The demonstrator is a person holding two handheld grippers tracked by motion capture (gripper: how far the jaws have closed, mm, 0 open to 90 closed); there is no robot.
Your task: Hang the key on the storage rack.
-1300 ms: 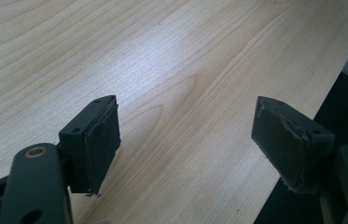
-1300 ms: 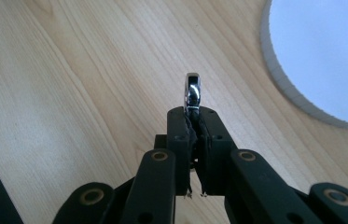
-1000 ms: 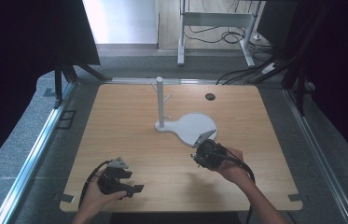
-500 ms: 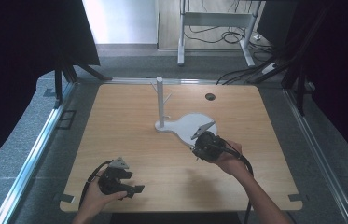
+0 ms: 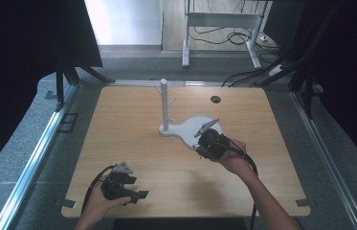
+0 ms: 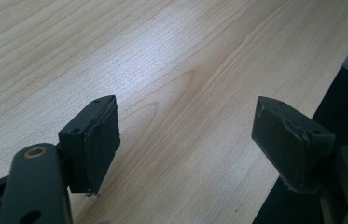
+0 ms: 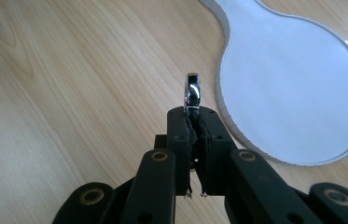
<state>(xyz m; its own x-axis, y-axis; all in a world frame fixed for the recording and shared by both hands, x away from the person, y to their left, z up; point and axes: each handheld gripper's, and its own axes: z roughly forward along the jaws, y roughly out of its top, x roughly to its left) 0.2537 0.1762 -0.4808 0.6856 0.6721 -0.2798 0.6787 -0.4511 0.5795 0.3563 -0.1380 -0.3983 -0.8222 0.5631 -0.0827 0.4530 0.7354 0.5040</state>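
- High view: the right gripper [image 5: 204, 139] sits over the near edge of the white stand [image 5: 188, 127], just right of the table's [image 5: 133, 124] middle. The hand [image 5: 233, 155] behind it reaches in from the lower right.
- High view: the stand's round plate lies flat on the wood; its thin post rises at the plate's left end, with small pegs near the top.
- High view: the left gripper [image 5: 135, 195] rests low near the table's front edge, well apart from the stand, held by the left hand [image 5: 100, 203]. A dark round hole [image 5: 215, 99] sits in the tabletop beyond the stand.
- Left gripper view: the left gripper [image 6: 185, 135] has its two jaws spread wide with nothing between them; bare wood lies below, and the table's edge runs at the right.
- Right gripper view: the right gripper [image 7: 193, 114] has its jaws pressed together on a small shiny metal ring [image 7: 193, 91], which stands upright, poking out past the tips.
- Right gripper view: the ring is over the wood just beside the rim of the stand [image 7: 297, 79], left of the round plate, not touching it as far as can be told.
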